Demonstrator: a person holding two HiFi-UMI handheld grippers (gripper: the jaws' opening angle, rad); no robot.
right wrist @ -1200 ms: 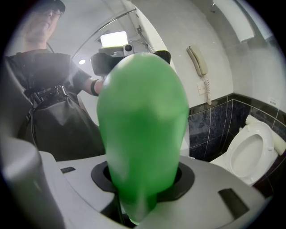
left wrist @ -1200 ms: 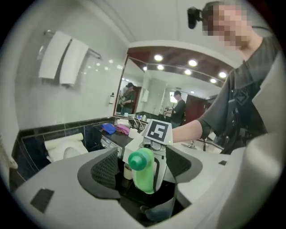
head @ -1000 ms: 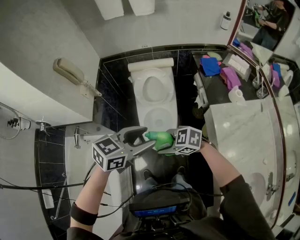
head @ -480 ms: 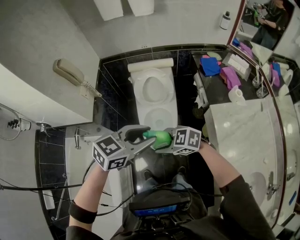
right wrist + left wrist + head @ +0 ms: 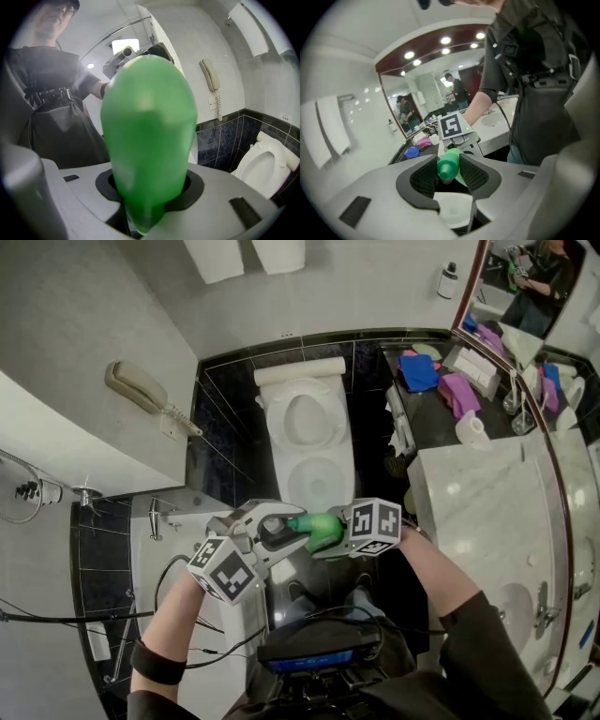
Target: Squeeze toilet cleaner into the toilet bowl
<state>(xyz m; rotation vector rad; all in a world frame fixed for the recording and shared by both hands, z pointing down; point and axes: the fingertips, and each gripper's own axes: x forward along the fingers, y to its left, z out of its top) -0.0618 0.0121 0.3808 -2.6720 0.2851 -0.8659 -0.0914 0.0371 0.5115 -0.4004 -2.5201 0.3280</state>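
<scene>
My right gripper (image 5: 336, 535) is clamped on the body of the green bottle (image 5: 319, 527), just below the middle of the head view, and my left gripper (image 5: 278, 531) has just been closing from the left onto its cap (image 5: 449, 166). The jaws are now narrowed until both black pads sit against the cap. The bowl (image 5: 284, 423) is well apart from the bottle, higher in that frame, with its seat open. The bottle hangs over the dark floor near my feet, not over the bowl. My worry is that the right jaws press a soft body, so if the cap loosens here, I think cleaner could spurt onto the floor or me. The cap is also small, smooth and rounded, so I judge my pads could slip round it or drop it. Only the head view shows the gap between bottle and bowl. Only the left gripper view shows the pads meeting the cap, low in the centre. In the right gripper view the bottle fills the middle and hides the cap, though the toilet shows at lower right.
</scene>
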